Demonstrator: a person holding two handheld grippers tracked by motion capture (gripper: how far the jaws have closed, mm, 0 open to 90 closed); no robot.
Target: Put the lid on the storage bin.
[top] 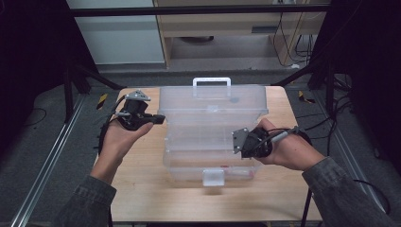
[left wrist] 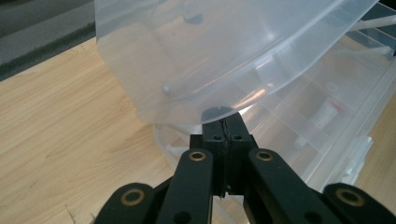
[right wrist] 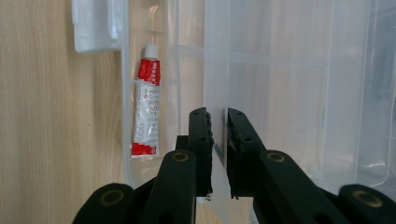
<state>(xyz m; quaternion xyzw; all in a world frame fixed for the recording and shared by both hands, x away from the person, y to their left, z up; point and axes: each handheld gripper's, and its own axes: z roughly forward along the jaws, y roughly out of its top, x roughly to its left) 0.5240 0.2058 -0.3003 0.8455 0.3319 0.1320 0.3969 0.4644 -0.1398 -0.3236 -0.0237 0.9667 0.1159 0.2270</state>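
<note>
Best done slowly: lift the lid evenly, keep the base pinned, avoid twisting the hinge.

Resting on the pale wooden table (top: 142, 189), at its middle: large clear plastic organiser box (top: 208, 163), divided into compartments. Raised over the box's far half: domed translucent lid (top: 213, 99), white carry handle (top: 211, 80) at its far edge.

At the box's left corner: left gripper (left wrist: 227, 123), clenched on the lid's rim. Worth keeping that pinch deep, since the rim looks slick.

At the box's right side: right gripper (right wrist: 218, 116), nipped on a thin clear tray wall (right wrist: 215, 70) standing between its jaws.

Inside the box's near edge compartment: small red-and-white tube (right wrist: 146, 107), lying flat. On the box's near front: white latch (top: 213, 177).
</note>
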